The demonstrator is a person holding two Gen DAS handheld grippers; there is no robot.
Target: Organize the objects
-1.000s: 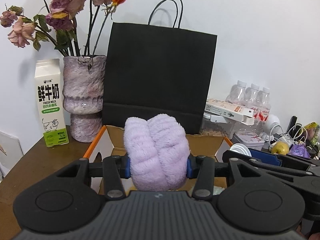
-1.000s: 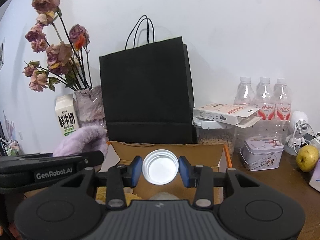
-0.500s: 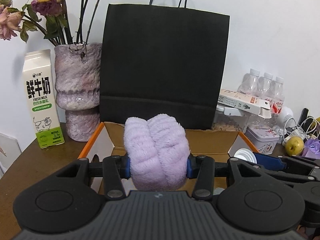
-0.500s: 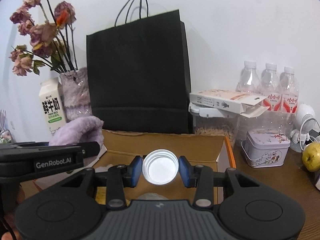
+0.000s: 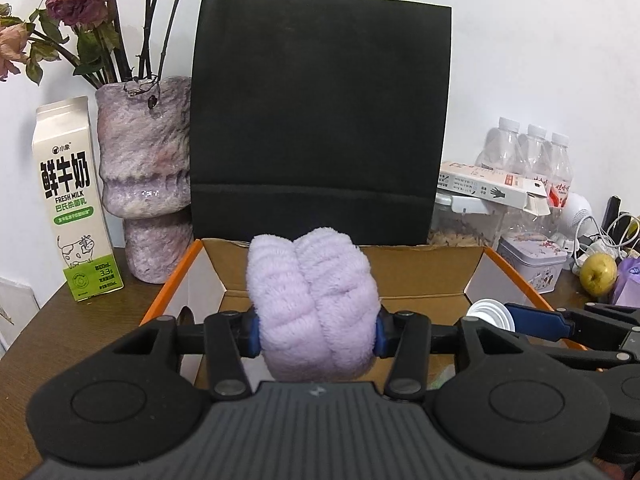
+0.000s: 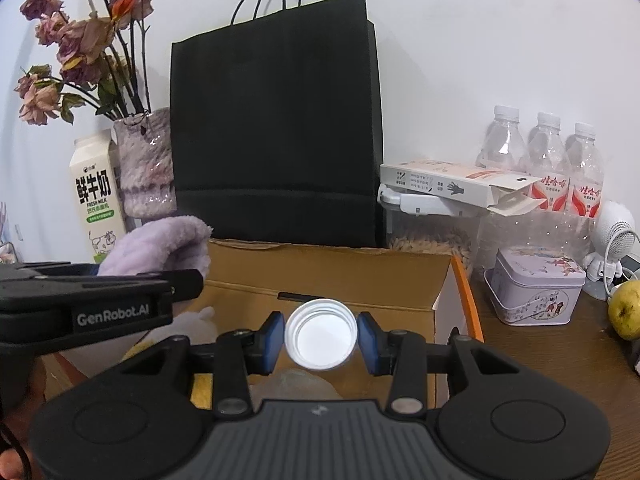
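Observation:
My left gripper is shut on a fluffy lilac towel roll, held over the open cardboard box with orange-edged flaps. My right gripper is shut on a white plastic cap, its open side facing the camera, also over the box. In the left wrist view the cap and the right gripper's blue pad show at the right. In the right wrist view the towel and the left gripper's body show at the left. Pale items lie in the box, mostly hidden.
Behind the box stands a black paper bag. Left of it are a mottled vase with dried roses and a milk carton. To the right are a grain container, a flat carton, three bottles, a tin and a pear.
Both grippers have lowered and moved closer to the box, with the towel and the cap still held. The background objects look larger and higher in the views.

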